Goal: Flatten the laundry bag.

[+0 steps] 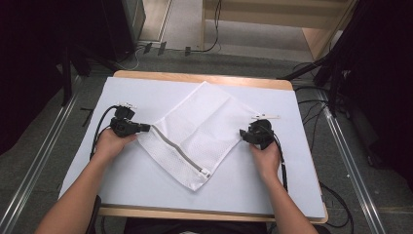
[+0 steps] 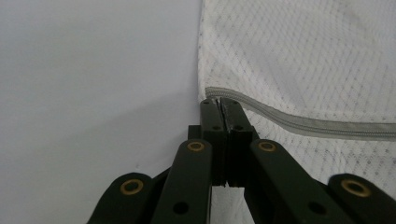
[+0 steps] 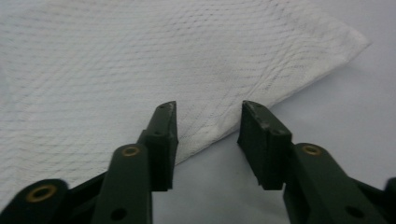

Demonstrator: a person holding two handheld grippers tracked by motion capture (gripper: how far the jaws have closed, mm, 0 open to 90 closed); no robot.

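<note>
The white mesh laundry bag (image 1: 195, 134) lies flat and cornerwise on the pale table (image 1: 272, 180), its left corner at the grey zipper (image 2: 299, 122) pinched in the closed left gripper (image 1: 146, 128), while the right gripper (image 3: 208, 122) stands with jaws apart over the bag's right edge, gripping nothing.

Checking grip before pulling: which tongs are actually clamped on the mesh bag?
The left tongs, shut on the mesh bag at its zipper end; the right tongs stand open at its edge.

White mesh laundry bag (image 1: 195, 131) lies flat, diamond-wise, grey zipper closed.
</note>
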